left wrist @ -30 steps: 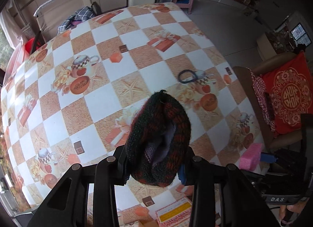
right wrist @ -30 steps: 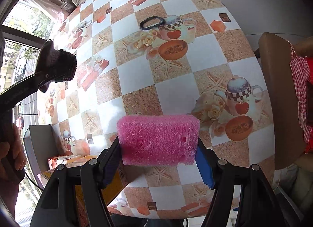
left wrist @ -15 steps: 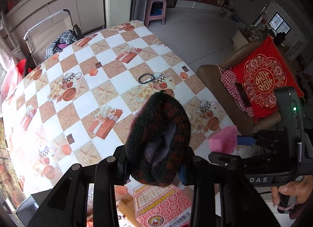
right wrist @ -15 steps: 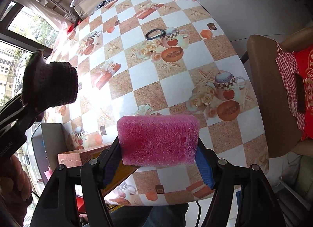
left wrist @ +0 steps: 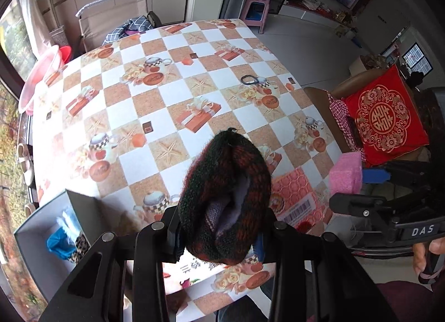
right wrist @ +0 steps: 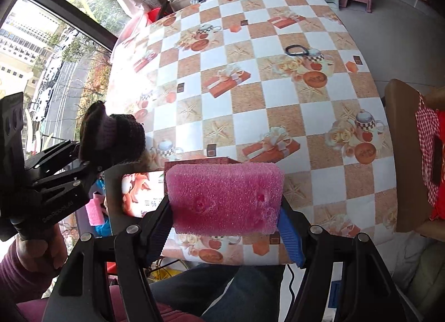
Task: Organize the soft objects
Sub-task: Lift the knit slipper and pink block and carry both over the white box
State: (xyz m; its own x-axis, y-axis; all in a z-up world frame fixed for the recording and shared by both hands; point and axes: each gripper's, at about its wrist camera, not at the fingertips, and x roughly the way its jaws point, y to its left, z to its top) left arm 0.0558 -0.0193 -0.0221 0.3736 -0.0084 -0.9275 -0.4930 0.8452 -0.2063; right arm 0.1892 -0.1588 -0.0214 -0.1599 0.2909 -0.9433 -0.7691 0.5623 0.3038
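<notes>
My left gripper (left wrist: 219, 227) is shut on a dark red-and-black knitted hat (left wrist: 225, 197), held high above the table's near edge; it also shows in the right wrist view (right wrist: 111, 135). My right gripper (right wrist: 225, 219) is shut on a pink sponge (right wrist: 225, 197), also held above the near edge; the sponge shows in the left wrist view (left wrist: 345, 174). A grey open box (left wrist: 41, 236) sits at the near left with a blue item (left wrist: 59, 244) and a pink sponge piece (right wrist: 94, 209) inside.
The table (left wrist: 167, 105) has a checkered cloth. A black hair band (left wrist: 249, 80) lies on it at the far right. A red printed box (left wrist: 294, 194) sits at the near edge. A chair with a red cushion (left wrist: 386, 119) stands to the right.
Both grippers have pulled back and up from the table with the hat and the sponge held. The grey box and the near table edge have come into view.
</notes>
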